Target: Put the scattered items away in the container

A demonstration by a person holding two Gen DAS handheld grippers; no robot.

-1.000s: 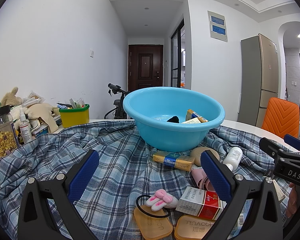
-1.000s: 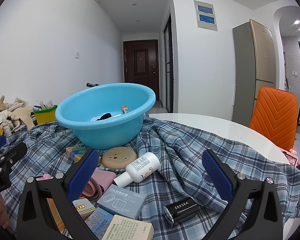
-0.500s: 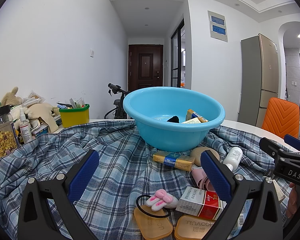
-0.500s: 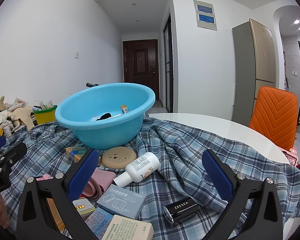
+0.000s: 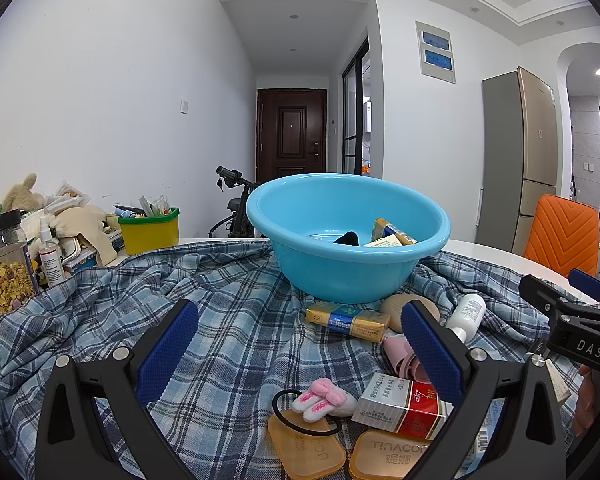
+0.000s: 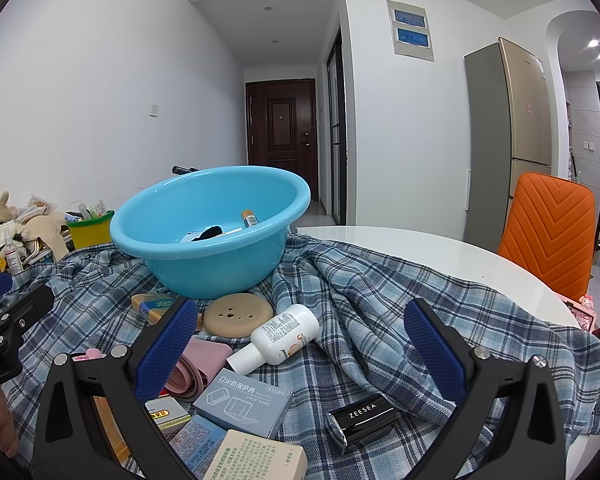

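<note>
A blue basin (image 5: pixel 348 240) is seen on a plaid cloth (image 5: pixel 220 320) spread over the white worktop (image 6: pixel 440 256), and it serves as the landmark here. Inside it a black item (image 5: pixel 347 237), a yellow box (image 5: pixel 384 227) and a small tube (image 6: pixel 249 218) are already held.

Just in front of the basin a yellow-and-blue pack (image 5: pixel 348 320) and a tan disc (image 6: pixel 238 314) are laid on the cloth, with a white bottle (image 6: pixel 282 334) on its side just beside the disc. Nearer than these, a pink roll (image 6: pixel 198 364), a grey-blue box (image 6: pixel 244 400), a black case (image 6: pixel 362 418) and a cream box (image 6: pixel 256 458) are scattered. In the left wrist view, a red-and-white box (image 5: pixel 400 406), a pink bunny hair tie (image 5: pixel 320 398) and two amber cases (image 5: pixel 306 444) are found well in front of the basin.

The left hand-held gripper (image 5: pixel 300 344) is held with its blue pads wide apart — nothing is gripped between them. The right hand-held gripper (image 6: pixel 300 344) is spread equally wide and is likewise empty; it is poised over the items in front of the basin.

To the left of the basin a yellow-green tub (image 5: pixel 149 230) is seen; well to its right, an orange chair (image 6: pixel 548 232).
</note>
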